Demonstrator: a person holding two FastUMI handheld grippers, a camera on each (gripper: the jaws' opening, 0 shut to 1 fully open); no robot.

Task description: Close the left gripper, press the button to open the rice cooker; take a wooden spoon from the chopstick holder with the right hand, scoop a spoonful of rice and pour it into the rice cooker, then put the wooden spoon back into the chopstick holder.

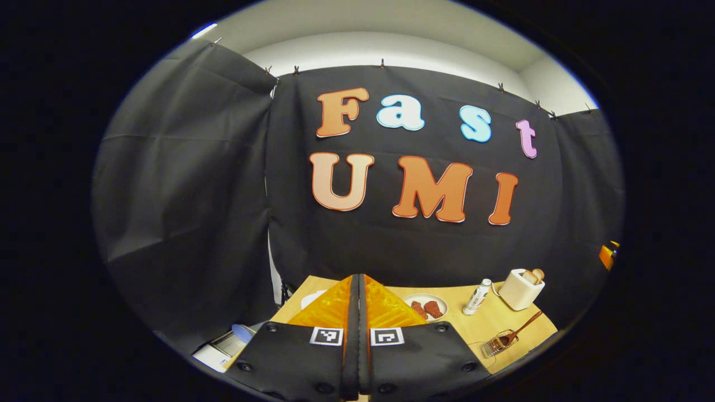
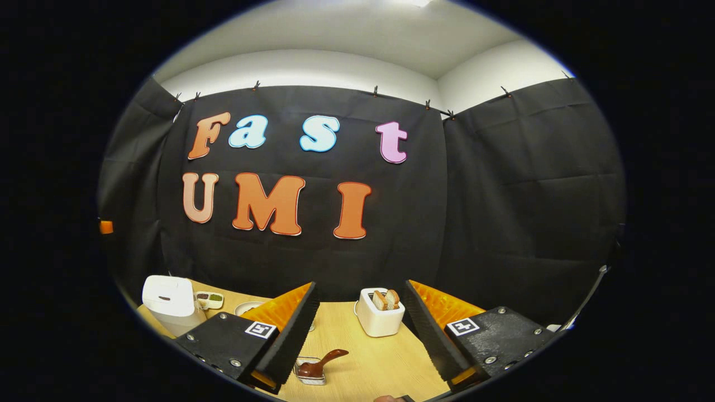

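Observation:
The white rice cooker [image 2: 170,302] stands at the table's left end in the right gripper view, lid down, a dark button on its front. A clear chopstick holder [image 2: 311,373] sits near the front edge with a brown wooden spoon [image 2: 323,362] in it, just below and between my right gripper's fingers. My right gripper [image 2: 360,286] hangs open above the table, nothing in it. In the left gripper view my left gripper [image 1: 359,277] is shut, empty, over the table's near side. The holder [image 1: 496,344] and spoon [image 1: 525,326] lie to its right.
A white toaster [image 2: 380,315] with bread slices stands mid-table, seen too as toaster [image 1: 520,288] in the left gripper view. A plate of brown food [image 1: 427,307], a small white bottle [image 1: 476,297] and a small divided dish [image 2: 210,300] sit on the wooden table [image 2: 363,357].

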